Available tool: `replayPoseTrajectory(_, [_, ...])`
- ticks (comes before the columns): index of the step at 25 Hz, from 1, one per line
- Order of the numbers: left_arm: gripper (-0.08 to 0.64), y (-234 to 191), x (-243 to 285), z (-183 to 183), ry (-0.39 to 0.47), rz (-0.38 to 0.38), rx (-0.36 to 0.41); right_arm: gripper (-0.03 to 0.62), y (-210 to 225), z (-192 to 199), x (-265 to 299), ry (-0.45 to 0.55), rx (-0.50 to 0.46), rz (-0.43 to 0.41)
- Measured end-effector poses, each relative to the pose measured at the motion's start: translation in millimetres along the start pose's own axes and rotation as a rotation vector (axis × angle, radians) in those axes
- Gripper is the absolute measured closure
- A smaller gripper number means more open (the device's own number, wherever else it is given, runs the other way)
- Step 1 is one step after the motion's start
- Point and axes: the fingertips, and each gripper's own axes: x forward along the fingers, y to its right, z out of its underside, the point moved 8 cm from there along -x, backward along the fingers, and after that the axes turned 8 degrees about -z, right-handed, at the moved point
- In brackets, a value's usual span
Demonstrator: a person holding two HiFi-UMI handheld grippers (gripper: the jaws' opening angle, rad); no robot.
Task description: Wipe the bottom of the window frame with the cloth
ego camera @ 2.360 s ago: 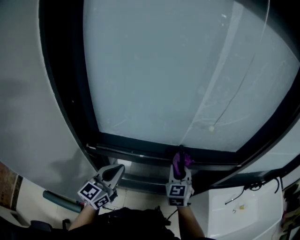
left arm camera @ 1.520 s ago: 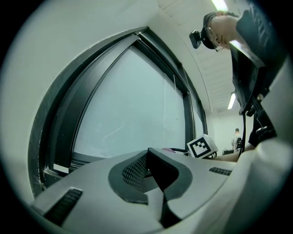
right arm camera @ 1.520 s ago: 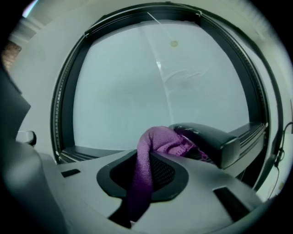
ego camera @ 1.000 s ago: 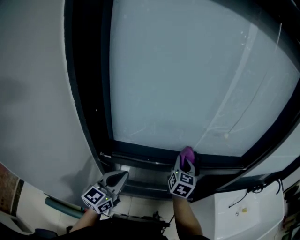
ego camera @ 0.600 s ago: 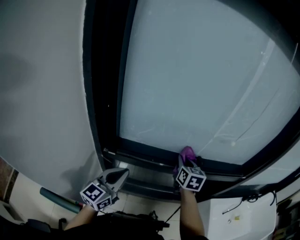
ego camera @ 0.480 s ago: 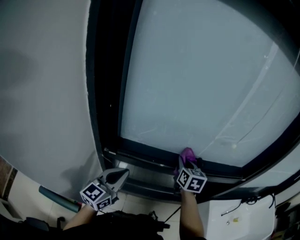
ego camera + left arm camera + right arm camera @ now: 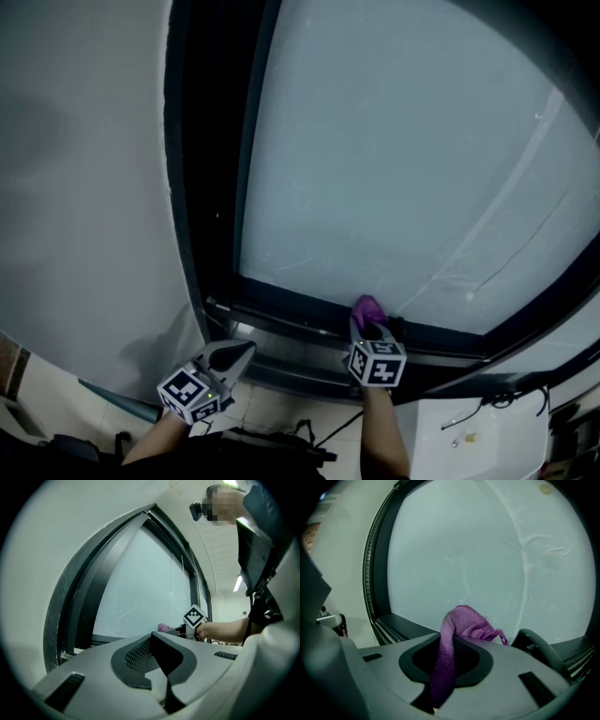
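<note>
**Grey shells, black pads, marker cubes**

Moulded in smooth pale grey, left gripper (image 7: 230,354) and right gripper (image 7: 368,325) alike. Lined with black cross-hatched pads (image 7: 137,654). Capped with white cubes (image 7: 377,363) printed in black square markers

The head view is dim and bluish. The frosted window pane (image 7: 394,159) is the brightest area, glowing flat and even without glare. Left of the pane, the window frame (image 7: 202,187) sinks to near black, and the wall (image 7: 84,187) carries a soft grey shadow below the pane's lower left corner. Straight lines bow hard toward every picture's edge, and both gripper views fade into a black ring. Right of the pane in the left gripper view, a ceiling light (image 7: 238,583) burns white. In front of the pane, the purple cloth (image 7: 459,620) looks slightly soft, perhaps out of focus.
</note>
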Motion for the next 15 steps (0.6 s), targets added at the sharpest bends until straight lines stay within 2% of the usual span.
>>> replayPoseTrajectory(2, [0.558,-1.4,-1.2,1.4,0.001,-0.025,-0.011,0.517,-1.9,-1.6,2.8,-0.011,-0.017,-0.017])
replayPoseTrajectory(6, [0.558,1.7,-3.2,-0.4,0.001,-0.075,-0.021,0.517,-5.6,-0.9,5.1,-0.01,0.014,-0.088])
replayPoseTrajectory(15, [0.558,3.0,-18.3,-4.1,0.021,-0.178,-0.022,0.517,-8.0,-7.1,14.2,-0.018,0.027,-0.188])
